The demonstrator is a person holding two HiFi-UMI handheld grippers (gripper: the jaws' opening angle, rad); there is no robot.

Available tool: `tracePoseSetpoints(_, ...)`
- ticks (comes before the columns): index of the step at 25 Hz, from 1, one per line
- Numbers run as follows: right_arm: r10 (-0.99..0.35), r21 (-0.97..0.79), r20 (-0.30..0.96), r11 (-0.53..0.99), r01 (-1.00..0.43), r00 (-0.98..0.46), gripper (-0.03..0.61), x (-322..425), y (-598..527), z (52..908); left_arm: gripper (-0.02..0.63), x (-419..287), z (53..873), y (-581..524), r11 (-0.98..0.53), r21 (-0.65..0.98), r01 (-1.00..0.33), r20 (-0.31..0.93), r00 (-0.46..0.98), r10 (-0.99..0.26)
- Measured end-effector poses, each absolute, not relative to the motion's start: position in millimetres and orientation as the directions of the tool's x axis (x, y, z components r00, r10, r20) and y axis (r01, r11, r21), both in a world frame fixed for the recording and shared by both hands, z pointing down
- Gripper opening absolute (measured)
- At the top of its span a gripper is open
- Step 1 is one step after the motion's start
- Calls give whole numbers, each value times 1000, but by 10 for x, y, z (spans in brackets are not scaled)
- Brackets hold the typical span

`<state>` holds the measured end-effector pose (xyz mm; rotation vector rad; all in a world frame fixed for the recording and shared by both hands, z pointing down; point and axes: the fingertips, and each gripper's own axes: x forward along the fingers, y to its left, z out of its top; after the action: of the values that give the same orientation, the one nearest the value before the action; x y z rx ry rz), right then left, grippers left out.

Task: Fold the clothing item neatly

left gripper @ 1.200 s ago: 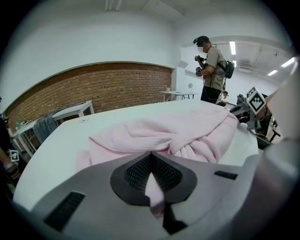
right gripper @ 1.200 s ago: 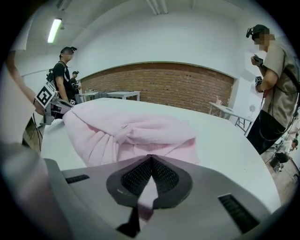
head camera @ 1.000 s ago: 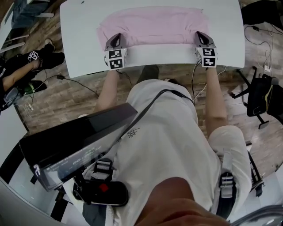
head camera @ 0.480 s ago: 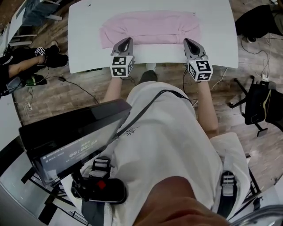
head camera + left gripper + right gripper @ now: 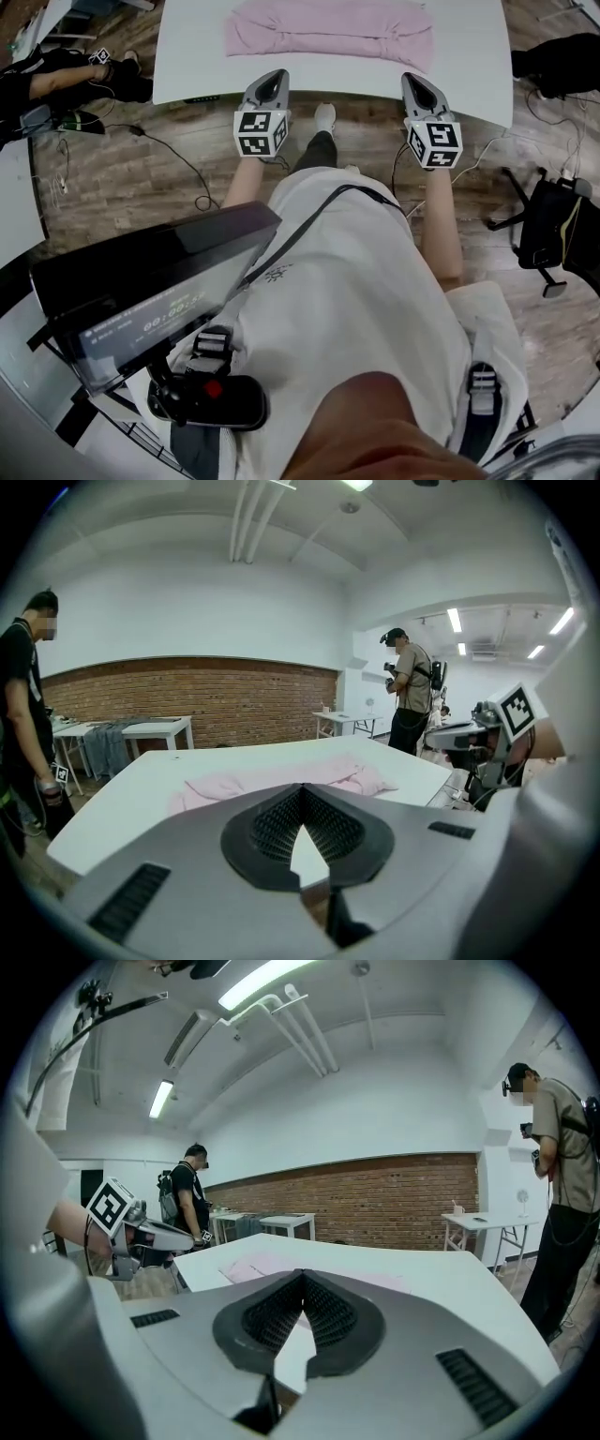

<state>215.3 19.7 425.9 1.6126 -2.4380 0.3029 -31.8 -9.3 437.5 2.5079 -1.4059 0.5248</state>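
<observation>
The pink garment (image 5: 328, 28) lies as a wide folded band on the white table (image 5: 187, 66), its near fold facing me. Both grippers hang short of the table's front edge, above the wooden floor, with nothing in them. My left gripper (image 5: 273, 77) is shut, its jaws meeting tip to tip, and so is my right gripper (image 5: 415, 81). In the left gripper view the closed left gripper (image 5: 302, 791) points at the garment (image 5: 281, 782) beyond. In the right gripper view the shut right gripper (image 5: 302, 1277) points over the table at the pink cloth (image 5: 253, 1264).
A black chair (image 5: 553, 220) stands to the right of me, and cables (image 5: 169, 169) trail over the floor on the left. Someone sits low at the far left (image 5: 56, 84). Other people (image 5: 410, 691) and tables (image 5: 155, 731) stand by the brick wall.
Both grippers have drawn back from the garment's near edge, past the table's front edge, and risen. The garment stays flat on the table.
</observation>
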Motion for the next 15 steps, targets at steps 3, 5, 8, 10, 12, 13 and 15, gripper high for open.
tracePoseSetpoints(3,-882,-41,279,384,-922,-380,3,2108,370,4200,2,-339,4280,146,-515,26,-857,398,482,-781)
tracePoseSetpoints(5,-878,-39,278,395,-918,-389,3,2066,473,4186,2,-366,4235,271,-511,29,-859,395,479,-784)
tracePoseSetpoints(8,-867,-33,289,415,-909,-406,3,2008,641,4178,2,-435,4205,406,-508,30,-861,397,477,-784)
tracePoseSetpoints(10,-865,-27,293,418,-908,-407,3,2003,740,4155,2,-507,4179,472,-503,32,-864,395,473,-787)
tracePoseSetpoints(12,-871,-19,298,405,-914,-391,3,2049,814,4137,2,-582,4148,527,-499,39,-866,390,473,-790)
tracePoseSetpoints(13,-875,-12,301,393,-919,-378,3,2085,838,4129,2,-611,4135,548,-500,41,-865,386,475,-791)
tracePoseSetpoints(15,-884,5,306,372,-928,-353,3,2137,894,4099,2,-659,4118,602,-507,42,-861,380,483,-788)
